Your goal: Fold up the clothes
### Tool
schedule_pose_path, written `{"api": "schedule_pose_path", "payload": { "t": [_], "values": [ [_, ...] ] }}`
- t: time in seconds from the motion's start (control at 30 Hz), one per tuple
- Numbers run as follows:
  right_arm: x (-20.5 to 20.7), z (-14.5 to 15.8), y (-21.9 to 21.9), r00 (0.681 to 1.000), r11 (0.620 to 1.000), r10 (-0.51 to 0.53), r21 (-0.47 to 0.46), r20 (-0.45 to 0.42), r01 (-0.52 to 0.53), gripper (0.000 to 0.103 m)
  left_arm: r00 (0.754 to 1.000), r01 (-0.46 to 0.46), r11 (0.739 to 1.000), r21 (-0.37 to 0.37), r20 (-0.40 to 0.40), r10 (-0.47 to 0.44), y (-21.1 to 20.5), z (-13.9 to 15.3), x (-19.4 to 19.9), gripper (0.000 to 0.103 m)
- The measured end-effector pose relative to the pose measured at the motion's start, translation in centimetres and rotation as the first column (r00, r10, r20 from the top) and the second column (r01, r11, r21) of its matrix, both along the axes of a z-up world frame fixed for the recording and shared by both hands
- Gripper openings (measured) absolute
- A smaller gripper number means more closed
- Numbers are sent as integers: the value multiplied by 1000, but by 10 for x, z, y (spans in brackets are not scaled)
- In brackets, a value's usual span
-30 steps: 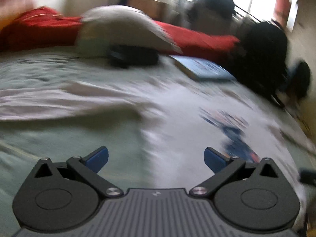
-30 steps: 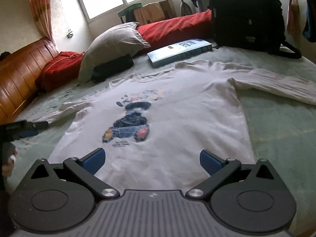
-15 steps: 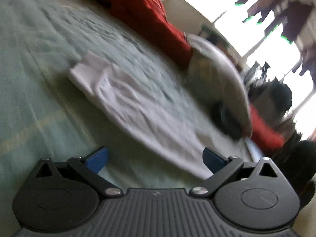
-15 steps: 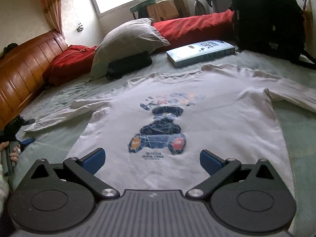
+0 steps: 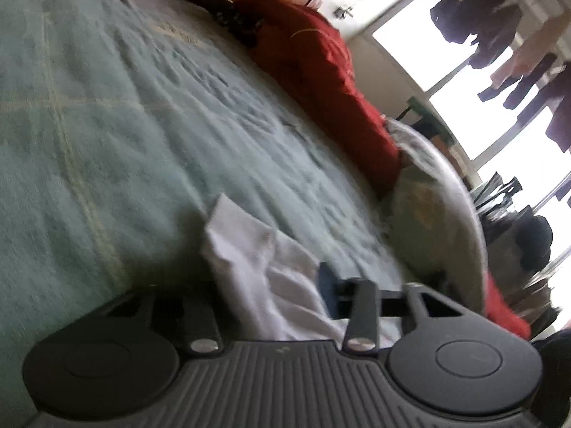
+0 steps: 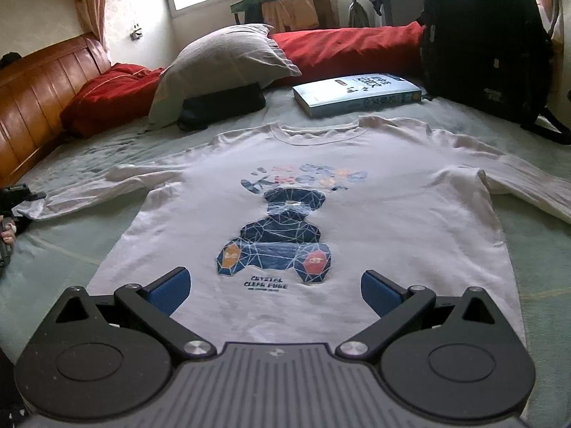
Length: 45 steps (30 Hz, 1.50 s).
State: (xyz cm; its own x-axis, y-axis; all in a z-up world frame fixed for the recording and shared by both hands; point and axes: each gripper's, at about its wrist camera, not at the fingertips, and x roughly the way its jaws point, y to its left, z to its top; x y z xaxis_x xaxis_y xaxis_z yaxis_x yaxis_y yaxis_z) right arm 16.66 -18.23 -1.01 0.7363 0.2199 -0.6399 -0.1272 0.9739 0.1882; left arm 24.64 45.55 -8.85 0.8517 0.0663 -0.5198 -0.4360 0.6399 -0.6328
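Within the last second the left gripper swung from the bed's middle to the shirt's left sleeve, and its jaws narrowed around the cuff, apparently pinching it; a sleeve fold looked likely. The right gripper hung over the near hem, jaws spread. The white shirt lay flat on the bed, print up, both sleeves out.
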Motion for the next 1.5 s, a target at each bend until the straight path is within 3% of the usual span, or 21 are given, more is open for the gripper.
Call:
{"api": "schedule_pose_path", "payload": {
  "t": [0.03, 0.07, 0.13, 0.43, 0.53, 0.6, 0.67, 0.77, 0.9, 0.97, 1.1, 1.17, 1.2, 1.3, 1.4, 1.5],
  "values": [
    [0, 0, 0, 1000, 1000, 0, -2, 0, 0, 103, 1000, -10, 1000, 15, -24, 10, -1, 1, -1, 9],
    [0, 0, 0, 1000, 1000, 1, -4, -1, -1, 103, 999, -18, 1000, 13, -32, 19, 1, 3, -4, 6],
    [-2, 1, 1, 1000, 1000, 5, -10, 6, -5, 103, 998, -39, 999, 8, -39, 39, 4, 6, -10, 6],
    [-5, 2, 5, 1000, 1000, 23, -22, 11, -23, 103, 996, -34, 991, 126, -81, 45, -10, 38, -36, 6],
    [-5, 2, 6, 999, 999, 31, -28, 10, -31, 103, 990, -24, 985, 170, -133, 47, -8, 37, -36, 13],
    [-5, 2, 6, 999, 999, 34, -22, 8, -34, 103, 980, -64, 978, 197, -172, 98, -3, 38, -39, 15],
    [-7, 3, 7, 999, 999, 38, -21, 13, -38, 103, 964, -116, 959, 259, -205, 172, 0, 44, -41, 18],
    [-9, 4, 6, 999, 999, 47, -27, 21, -46, 103, 962, -103, 937, 335, -204, 179, -6, 57, -47, 19],
    [-8, 2, 7, 998, 998, 55, -24, 14, -54, 103, 976, 38, 910, 413, -211, 55, -45, 77, -34, 42],
    [-9, 1, 8, 998, 998, 60, -27, 10, -60, 103, 971, 149, 884, 444, -233, -47, -77, 83, -20, 47],
    [-9, 0, 8, 998, 998, 63, -31, 6, -62, 103, 923, 364, 798, 480, -297, -243, -150, 76, 13, 57],
    [-7, -1, 7, 998, 998, 62, -26, -4, -62, 103, 890, 448, 747, 490, -321, -323, -182, 67, 27, 57],
    [-6, -2, 7, 998, 998, 63, -26, -16, -63, 103, 877, 473, 736, 483, -337, -342, -194, 59, 35, 57],
    [-3, -7, 6, 997, 997, 65, -40, -36, -66, 103, 854, 504, 747, 433, -378, -358, -207, 35, 48, 57],
    [-1, -10, 2, 997, 997, 62, -40, -48, -64, 103, 863, 496, 717, 489, -370, -345, -203, 25, 42, 59],
    [-1, -11, -9, 998, 999, 50, -12, -45, -50, 103, 869, 460, 730, 505, -423, -255, -198, 36, 41, 60]
  ]
}}
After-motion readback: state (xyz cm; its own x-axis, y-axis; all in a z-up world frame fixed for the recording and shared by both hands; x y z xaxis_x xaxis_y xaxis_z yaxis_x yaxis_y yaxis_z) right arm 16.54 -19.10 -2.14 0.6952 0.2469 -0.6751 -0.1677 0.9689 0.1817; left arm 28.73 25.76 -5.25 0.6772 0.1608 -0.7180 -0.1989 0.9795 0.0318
